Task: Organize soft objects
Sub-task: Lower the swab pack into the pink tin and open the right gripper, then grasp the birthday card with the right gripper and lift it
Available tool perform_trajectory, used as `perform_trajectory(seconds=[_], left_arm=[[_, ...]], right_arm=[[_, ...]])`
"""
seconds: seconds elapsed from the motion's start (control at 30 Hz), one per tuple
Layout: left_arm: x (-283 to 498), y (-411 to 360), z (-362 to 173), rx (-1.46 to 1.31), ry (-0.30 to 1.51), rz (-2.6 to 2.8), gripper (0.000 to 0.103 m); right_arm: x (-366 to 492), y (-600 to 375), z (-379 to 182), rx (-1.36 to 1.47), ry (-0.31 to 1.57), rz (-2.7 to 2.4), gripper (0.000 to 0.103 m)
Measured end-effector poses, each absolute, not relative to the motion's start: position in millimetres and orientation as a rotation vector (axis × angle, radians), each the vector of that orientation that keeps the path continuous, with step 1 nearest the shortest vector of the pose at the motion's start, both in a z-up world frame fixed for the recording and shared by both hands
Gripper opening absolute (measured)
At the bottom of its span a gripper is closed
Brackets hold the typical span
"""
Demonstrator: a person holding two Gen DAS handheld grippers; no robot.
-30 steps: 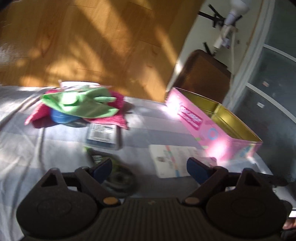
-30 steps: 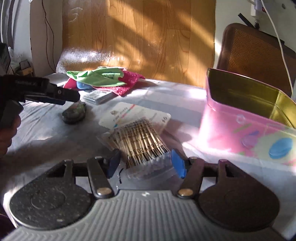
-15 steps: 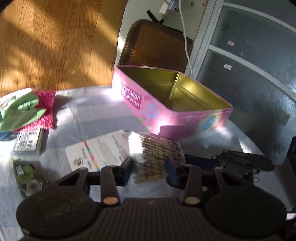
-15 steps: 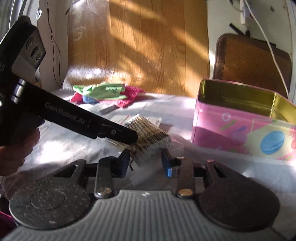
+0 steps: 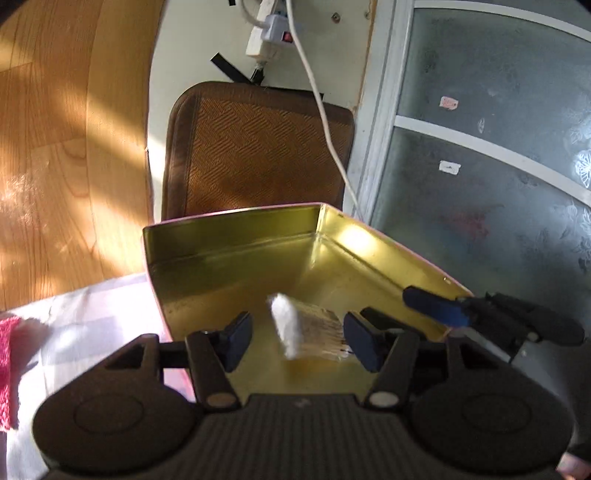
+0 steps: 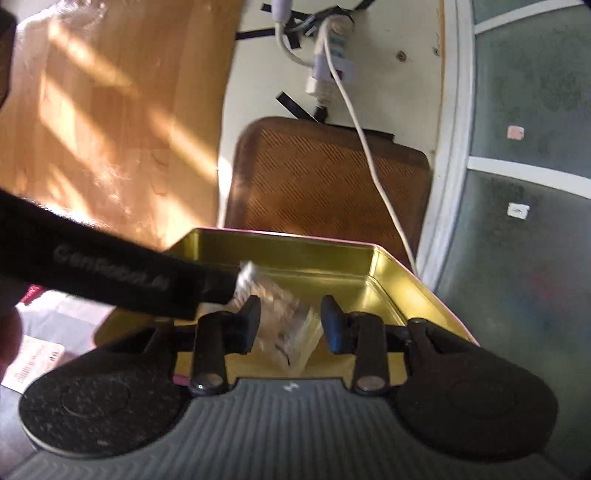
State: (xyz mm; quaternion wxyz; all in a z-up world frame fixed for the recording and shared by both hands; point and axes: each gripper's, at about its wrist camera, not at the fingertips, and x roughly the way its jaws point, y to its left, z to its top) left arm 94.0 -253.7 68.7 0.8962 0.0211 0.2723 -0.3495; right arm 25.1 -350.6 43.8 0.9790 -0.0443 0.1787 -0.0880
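Observation:
A clear bag of cotton swabs (image 5: 310, 328) hangs over the gold inside of the pink tin (image 5: 229, 236). My right gripper (image 6: 291, 325) is shut on the bag (image 6: 284, 317), which fills the gap between its pads above the tin (image 6: 295, 254). My left gripper (image 5: 298, 341) straddles the same bag and its jaws are opening. Its left pad stands clear of the bag and the bag's end lies near its right pad. The right gripper's blue fingers (image 5: 436, 308) reach in from the right. The left gripper's black finger (image 6: 110, 273) crosses the right wrist view from the left.
Behind the tin lean a brown woven cushion (image 5: 258, 147) and a power strip with a white cable (image 5: 273, 33). A frosted glass door (image 5: 480, 166) fills the right side. A pink towel (image 5: 7, 369) and a printed card (image 6: 33, 365) lie on the sheet at left.
Both grippers swung right from the sheet to above the tin, bringing the swab bag along. Both jaws narrowed around the bag; the left pair has since widened again.

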Motion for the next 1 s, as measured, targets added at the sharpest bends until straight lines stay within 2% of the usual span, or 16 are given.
perform_trajectory(seconds=[0.23, 0.3, 0.4, 0.5, 0.53, 0.6, 0.77, 0.9, 1.0], left_arm=[[46.5, -133.1, 66.2, -0.015, 0.489, -0.599, 0.063], [30.3, -94.7, 62.7, -0.002, 0.465, -0.501, 0.065], [7.1, -47.4, 48.5, 0.049, 0.433, -0.356, 0.069], [-5.6, -4.7, 31.1, 0.043, 0.450, -0.245, 0.070], [-7.1, 4.8, 26.6, 0.043, 0.452, -0.215, 0.070], [-6.6, 22.5, 19.2, 0.034, 0.461, -0.155, 0.070], [1.0, 50.1, 11.1, -0.087, 0.476, -0.161, 0.070], [-4.2, 47.3, 10.5, -0.087, 0.451, -0.187, 0.076], [-4.3, 45.3, 10.6, -0.089, 0.448, -0.198, 0.078]], right_arm=[[-3.2, -319.2, 42.9, 0.034, 0.262, 0.068, 0.044], [-1.7, -296.2, 44.3, 0.032, 0.292, 0.223, 0.054], [6.9, -250.7, 43.7, -0.022, 0.363, 0.389, 0.060], [26.1, -219.0, 36.3, -0.086, 0.470, 0.440, 0.067], [34.6, -209.1, 32.4, -0.117, 0.509, 0.443, 0.069], [45.5, -196.0, 24.7, -0.162, 0.567, 0.429, 0.082], [70.7, -189.9, 2.2, -0.116, 0.693, 0.362, 0.096], [86.1, -188.4, -7.0, -0.024, 0.734, 0.370, 0.097], [86.1, -173.4, -8.5, -0.063, 0.697, 0.383, 0.087]])
